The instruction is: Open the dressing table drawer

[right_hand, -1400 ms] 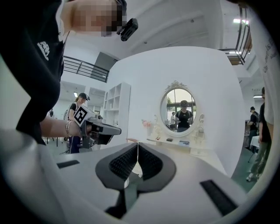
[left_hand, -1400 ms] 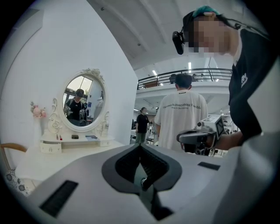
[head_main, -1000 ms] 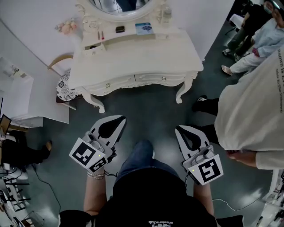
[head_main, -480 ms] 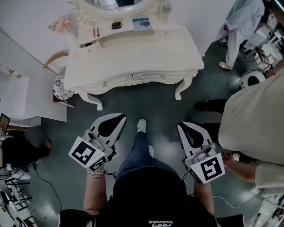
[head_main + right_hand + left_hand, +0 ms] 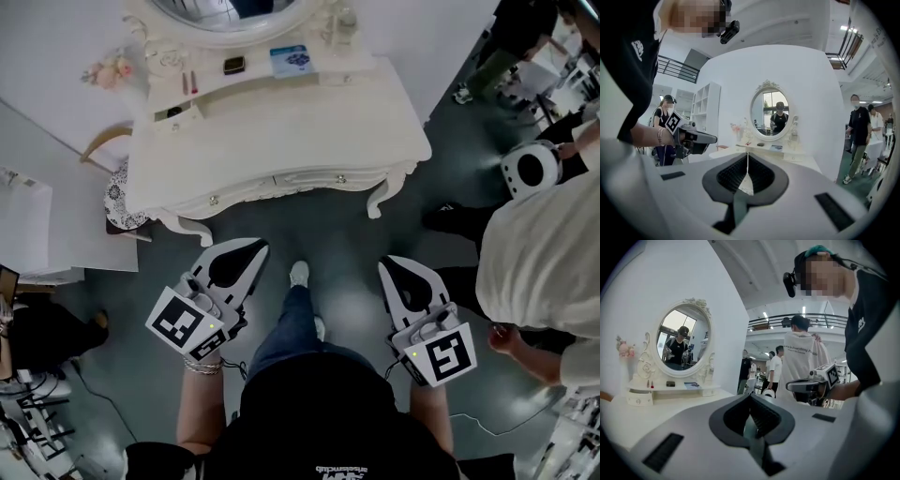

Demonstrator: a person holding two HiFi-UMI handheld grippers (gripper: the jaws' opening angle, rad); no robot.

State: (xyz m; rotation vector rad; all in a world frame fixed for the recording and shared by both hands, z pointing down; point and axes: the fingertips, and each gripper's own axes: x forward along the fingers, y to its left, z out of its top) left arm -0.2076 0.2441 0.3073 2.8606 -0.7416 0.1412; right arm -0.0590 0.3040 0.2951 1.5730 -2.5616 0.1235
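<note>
The white dressing table (image 5: 281, 131) stands ahead of me, with an oval mirror (image 5: 230, 14) on top. Two shallow drawers run along its front edge, the left drawer (image 5: 217, 198) and the right drawer (image 5: 337, 178), each with a small knob; both are closed. My left gripper (image 5: 255, 247) and right gripper (image 5: 386, 263) are held level over the dark floor, short of the table, pointing towards it. Both are shut with nothing between the jaws. In the left gripper view the left gripper (image 5: 751, 398) shows closed jaws; the right gripper (image 5: 747, 158) looks the same in its view, facing the mirror (image 5: 770, 112).
A person in a white shirt (image 5: 544, 253) stands close on the right beside a round white device (image 5: 532, 169). A chair (image 5: 114, 183) and a white panel (image 5: 42, 225) sit left of the table. Small items, among them a blue box (image 5: 289, 59), lie on the table's shelf.
I have stepped towards the table; my foot now shows between the grippers. Both grippers came forward with me, still shut. The bystanders on the right have shifted.
</note>
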